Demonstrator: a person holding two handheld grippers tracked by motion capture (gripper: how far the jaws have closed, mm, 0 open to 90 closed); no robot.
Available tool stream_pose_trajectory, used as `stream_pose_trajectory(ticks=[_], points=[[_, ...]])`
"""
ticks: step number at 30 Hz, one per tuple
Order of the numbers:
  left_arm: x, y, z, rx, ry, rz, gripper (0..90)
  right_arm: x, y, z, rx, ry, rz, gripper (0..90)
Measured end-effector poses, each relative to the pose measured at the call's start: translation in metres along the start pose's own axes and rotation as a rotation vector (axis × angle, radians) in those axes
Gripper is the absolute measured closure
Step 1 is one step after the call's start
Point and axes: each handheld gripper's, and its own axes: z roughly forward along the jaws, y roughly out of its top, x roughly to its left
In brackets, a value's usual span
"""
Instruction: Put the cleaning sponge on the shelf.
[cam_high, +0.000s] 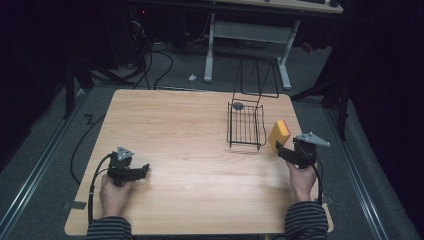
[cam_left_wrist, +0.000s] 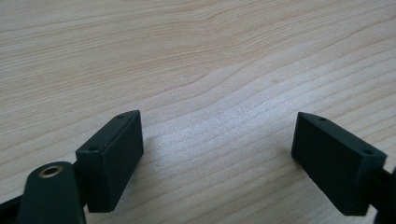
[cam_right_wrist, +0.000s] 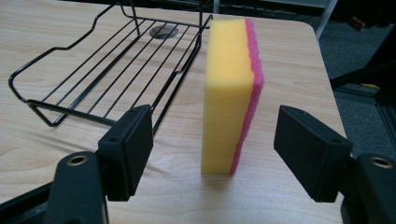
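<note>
My right gripper (cam_right_wrist: 212, 144) is spread wide, jaws either side of the sponge (cam_right_wrist: 231, 93) but not touching it, gap on both sides. The sponge stands upright on its edge on the table (cam_high: 180, 140), yellow body with a pink face, near the right edge, just beside the wire rack (cam_high: 246, 125). The rack sits flat, a small grey disc (cam_high: 238, 105) at its far end. My left gripper (cam_left_wrist: 219, 149) rests low over bare wood at the near left, jaws apart, nothing between them.
</note>
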Motion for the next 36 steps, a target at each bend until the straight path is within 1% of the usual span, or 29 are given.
stream_pose_trajectory(ticks=[3, 4, 7, 10, 12, 14, 16, 17, 18, 23, 26, 31, 36], points=[[0.0, 0.0, 0.0, 0.0, 0.0, 0.0, 17.2, -0.002, 0.003, 0.005, -0.003, -0.005, 0.006, 29.4], [0.0, 0.0, 0.0, 0.0, 0.0, 0.0, 17.3, -0.002, 0.004, 0.007, 0.0, -0.008, 0.015, 29.4], [0.0, 0.0, 0.0, 0.0, 0.0, 0.0, 17.3, -0.002, 0.007, 0.015, 0.009, -0.016, 0.008, 30.0], [0.0, 0.0, 0.0, 0.0, 0.0, 0.0, 17.3, -0.002, 0.008, 0.018, 0.002, -0.015, 0.014, 31.1], [0.0, 0.0, 0.0, 0.0, 0.0, 0.0, 17.3, -0.004, 0.006, 0.024, 0.014, -0.012, 0.032, 32.0], [0.0, 0.0, 0.0, 0.0, 0.0, 0.0, 17.3, -0.005, 0.005, 0.026, 0.016, -0.013, 0.033, 32.4], [0.0, 0.0, 0.0, 0.0, 0.0, 0.0, 17.3, -0.006, 0.004, 0.029, 0.021, -0.014, 0.048, 33.5], [0.0, 0.0, 0.0, 0.0, 0.0, -0.001, 17.3, -0.007, 0.004, 0.031, 0.02, -0.014, 0.046, 34.1], [0.0, 0.0, 0.0, 0.0, 0.0, 0.0, 17.3, -0.008, 0.003, 0.033, 0.02, -0.014, 0.054, 35.1], [0.0, 0.0, 0.0, 0.0, 0.0, 0.0, 17.3, -0.009, 0.001, 0.04, 0.024, -0.009, 0.067, 35.6], [0.0, 0.0, 0.0, 0.0, -0.001, -0.001, 17.3, -0.011, -0.002, 0.046, 0.032, -0.005, 0.087, 37.1], [0.0, 0.0, 0.0, 0.002, -0.001, 0.0, 17.3, -0.011, -0.004, 0.05, 0.036, -0.004, 0.09, 39.3], [0.0, 0.0, 0.0, 0.0, -0.002, -0.001, 17.3, -0.012, -0.004, 0.053, 0.028, -0.011, 0.094, 44.3]])
